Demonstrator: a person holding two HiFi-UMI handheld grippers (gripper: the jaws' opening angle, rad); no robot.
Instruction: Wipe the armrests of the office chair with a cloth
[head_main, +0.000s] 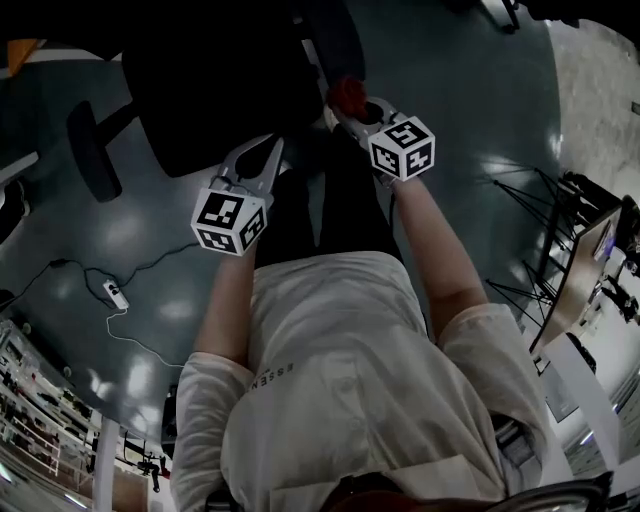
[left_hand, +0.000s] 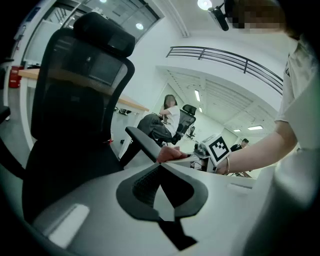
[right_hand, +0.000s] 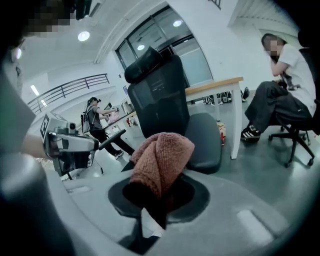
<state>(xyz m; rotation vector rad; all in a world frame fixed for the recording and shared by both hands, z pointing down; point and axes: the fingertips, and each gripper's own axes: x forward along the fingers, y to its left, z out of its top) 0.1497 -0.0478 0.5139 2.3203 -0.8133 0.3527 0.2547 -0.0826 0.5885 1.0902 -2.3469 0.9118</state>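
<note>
The black office chair (head_main: 210, 90) stands in front of me, its back (right_hand: 160, 90) tall with a headrest. My right gripper (head_main: 355, 108) is shut on a folded reddish cloth (head_main: 347, 95), which bulges out of the jaws (right_hand: 160, 160). The cloth (left_hand: 172, 154) lies at the near end of the chair's right armrest (left_hand: 142, 145). My left gripper (head_main: 268, 150) hovers over the seat's front edge, its fingers closed to a point (left_hand: 160, 167) with nothing between them. The other armrest (head_main: 92, 150) sticks out at far left.
A white power strip (head_main: 115, 295) with its cable lies on the grey floor at left. Tripod legs (head_main: 540, 200) stand at right. A wooden desk (right_hand: 215, 87) and a seated person (right_hand: 280, 95) are beyond the chair.
</note>
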